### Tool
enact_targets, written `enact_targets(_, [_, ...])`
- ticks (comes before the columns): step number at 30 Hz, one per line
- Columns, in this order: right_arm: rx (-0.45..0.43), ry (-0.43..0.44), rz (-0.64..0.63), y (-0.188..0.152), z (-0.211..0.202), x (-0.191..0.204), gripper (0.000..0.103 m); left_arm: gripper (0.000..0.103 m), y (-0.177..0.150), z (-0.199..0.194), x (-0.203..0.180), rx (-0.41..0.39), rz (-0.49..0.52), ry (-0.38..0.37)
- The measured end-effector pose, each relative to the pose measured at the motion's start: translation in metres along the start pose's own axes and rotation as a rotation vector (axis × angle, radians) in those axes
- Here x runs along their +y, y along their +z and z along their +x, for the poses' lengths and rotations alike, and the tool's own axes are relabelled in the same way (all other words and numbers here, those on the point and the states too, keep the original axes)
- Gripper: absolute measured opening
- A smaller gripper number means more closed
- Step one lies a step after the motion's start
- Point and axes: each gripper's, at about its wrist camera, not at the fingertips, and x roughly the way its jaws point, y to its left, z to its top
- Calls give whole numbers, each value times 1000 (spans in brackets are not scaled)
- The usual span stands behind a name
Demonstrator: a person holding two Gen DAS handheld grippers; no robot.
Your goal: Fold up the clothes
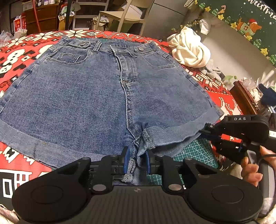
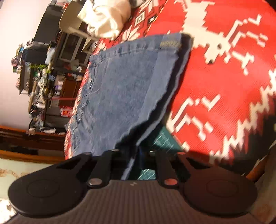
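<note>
Blue denim shorts [image 1: 96,89] lie flat on the red patterned tablecloth [image 1: 25,56], waistband at the far side and rolled cuffs toward me. My left gripper [image 1: 137,162] is at the near edge, its blue pads closed on the bunched crotch hem. At the right, my right gripper [image 1: 204,131] pinches the corner of the right leg's cuff, with a person's hand [image 1: 251,170] on its handle. The right wrist view is rolled sideways and blurred. There the shorts [image 2: 120,89] run from the table into the right gripper [image 2: 136,160], and the cuff edge is caught between its fingers.
A crumpled white garment [image 1: 188,50] and a grey sock [image 1: 212,70] lie at the table's far right. A green cutting mat [image 1: 198,151] shows under the cloth near the right cuff. A chair [image 1: 127,15] and cluttered shelves stand beyond the table.
</note>
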Motion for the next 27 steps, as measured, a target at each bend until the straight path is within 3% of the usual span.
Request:
enact_targets(13, [-28,-50,-134,-5,-16,7,2,17,-14,-7,-11,12,121,41])
enact_targets(19, [-84,-108,-194,-3,-49,4,2,17,-17,-19,-9,-4,143,47])
enact_targets(22, [-129,-82,-231,4,-65,9,2,17,-16,-28,-7,-28,139,45])
enact_targets(27, [-76,4,-298,5,-46,30,3,16,0,-46,-5,-97,104,-15])
